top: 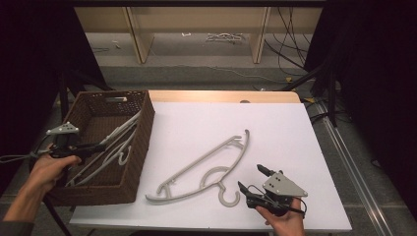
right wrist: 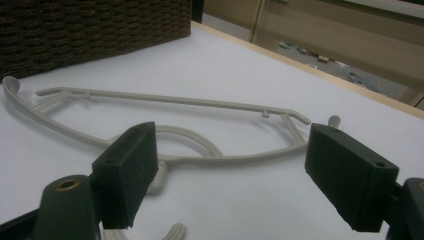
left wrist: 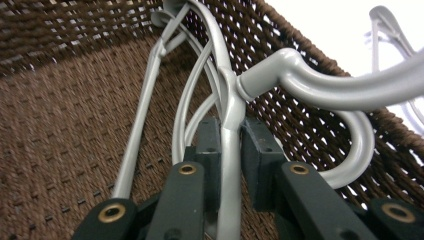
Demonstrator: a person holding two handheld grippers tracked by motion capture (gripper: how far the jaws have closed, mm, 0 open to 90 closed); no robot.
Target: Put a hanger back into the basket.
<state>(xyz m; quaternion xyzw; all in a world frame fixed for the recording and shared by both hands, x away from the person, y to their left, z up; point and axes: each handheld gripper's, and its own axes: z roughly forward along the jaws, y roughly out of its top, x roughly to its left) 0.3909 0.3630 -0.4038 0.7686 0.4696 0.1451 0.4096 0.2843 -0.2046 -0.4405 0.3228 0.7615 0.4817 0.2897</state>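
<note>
A grey plastic hanger point(left wrist: 231, 95) lies inside the brown wicker basket point(top: 143, 140), and my left gripper point(left wrist: 231, 145) is shut on its stem just below the hook. Seen from above, the left gripper point(top: 101, 146) reaches over the basket's left wall, with the hangers point(top: 115, 140) slanting across the inside. A second grey hanger point(left wrist: 140, 125) lies beneath the held one. A pale hanger point(top: 206, 162) lies flat on the white table. My right gripper point(top: 249, 176) rests open just right of its hook, and the hanger point(right wrist: 175, 100) lies past the wide-apart pads point(right wrist: 127, 170).
The basket point(right wrist: 90, 30) stands at the table's left edge. The white table top point(top: 275, 128) has bare room behind and to the right of the pale hanger. Beyond the table lie cables on the floor and wooden furniture legs point(top: 137, 34).
</note>
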